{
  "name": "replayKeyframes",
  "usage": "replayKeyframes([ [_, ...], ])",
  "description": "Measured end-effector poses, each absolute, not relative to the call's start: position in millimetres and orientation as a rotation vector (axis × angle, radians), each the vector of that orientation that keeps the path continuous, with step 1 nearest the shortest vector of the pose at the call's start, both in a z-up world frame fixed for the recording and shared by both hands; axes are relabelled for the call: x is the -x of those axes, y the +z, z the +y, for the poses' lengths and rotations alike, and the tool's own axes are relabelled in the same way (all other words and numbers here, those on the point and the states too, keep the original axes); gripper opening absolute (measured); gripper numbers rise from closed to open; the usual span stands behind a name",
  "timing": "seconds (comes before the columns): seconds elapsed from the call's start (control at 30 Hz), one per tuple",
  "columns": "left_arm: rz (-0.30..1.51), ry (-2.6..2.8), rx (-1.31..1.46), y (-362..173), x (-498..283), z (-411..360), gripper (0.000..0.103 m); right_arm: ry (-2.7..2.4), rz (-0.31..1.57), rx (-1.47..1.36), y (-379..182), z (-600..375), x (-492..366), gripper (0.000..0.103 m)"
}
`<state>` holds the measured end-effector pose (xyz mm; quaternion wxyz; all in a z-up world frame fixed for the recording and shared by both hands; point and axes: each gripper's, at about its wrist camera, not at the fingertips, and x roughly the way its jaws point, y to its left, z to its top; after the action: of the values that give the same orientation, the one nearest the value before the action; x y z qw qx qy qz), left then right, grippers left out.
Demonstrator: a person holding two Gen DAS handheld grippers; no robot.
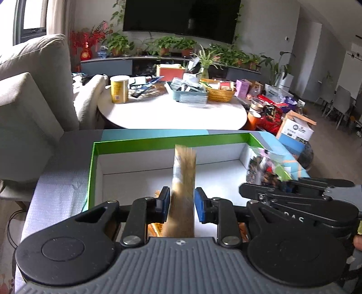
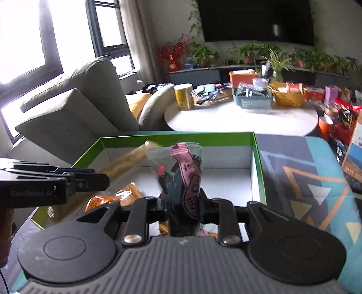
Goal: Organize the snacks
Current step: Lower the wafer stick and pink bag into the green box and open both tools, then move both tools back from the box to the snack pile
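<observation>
pinching a long tan snack packet (image 1: pixel 183 181), the left gripper (image 1: pixel 182 204) has its blue pads against both sides of the packet, which stands up between them and leans over the box. the right gripper (image 2: pixel 181 208) is clamped the same way on a clear bag with a pink label (image 2: pixel 183 178), dark pieces showing through the plastic; the bag rises upright from its fingers. in the left wrist view the right gripper and its bag sit just to the right, over the box's right wall; in the right wrist view the left gripper comes in from the left edge with the tan packet slanting out of it.

below both grippers lies an open box with a green rim (image 2: pixel 176 136) and white inside walls. on its floor, near the close left corner, rest orange snack packets (image 2: pixel 108 199); the rest of the floor is bare white. the box sits on a cloth with a blue and orange geometric pattern (image 2: pixel 305 181).

beyond the box stands a round white table (image 1: pixel 172 113) carrying a yellow canister (image 1: pixel 119 89), a teal tray (image 1: pixel 187 91) of packets and a woven yellow basket (image 1: pixel 220 91). a grey sofa (image 1: pixel 34 79) is at the left, and a dark tv screen (image 1: pixel 181 18) hangs above a row of potted plants.
</observation>
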<state>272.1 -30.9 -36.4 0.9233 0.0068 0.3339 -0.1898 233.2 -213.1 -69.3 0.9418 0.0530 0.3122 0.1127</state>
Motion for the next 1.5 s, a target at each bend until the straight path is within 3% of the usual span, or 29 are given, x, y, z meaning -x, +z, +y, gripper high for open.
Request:
replayKeyframes([
  [0.1, 0.685, -0.372, -0.004, -36, -273, -28, 0.03, 0.243, 0.66, -0.109, -71, -213, -232, 0.029],
  [0.43, 0.648, -0.344, 0.011, -19, -252, -12, 0.03, 0.226, 0.607, -0.105, -58, -214, -215, 0.029],
  [0.57, 0.617, -0.31, 0.022, -10, -229, 6, 0.047, 0.226, 0.588, -0.114, -52, -218, -203, 0.029],
  [0.73, 0.613, -0.234, 0.024, -8, -203, 32, 0.047, 0.211, 0.556, -0.087, -44, -224, -178, 0.029],
  [0.87, 0.659, -0.209, 0.077, -17, -183, 51, 0.054, 0.186, 0.539, -0.026, -41, -231, -152, 0.029],
  [1.5, 0.796, -0.186, 0.134, -65, -108, 57, 0.054, 0.263, 0.597, -0.033, -65, -219, -58, 0.03],
])
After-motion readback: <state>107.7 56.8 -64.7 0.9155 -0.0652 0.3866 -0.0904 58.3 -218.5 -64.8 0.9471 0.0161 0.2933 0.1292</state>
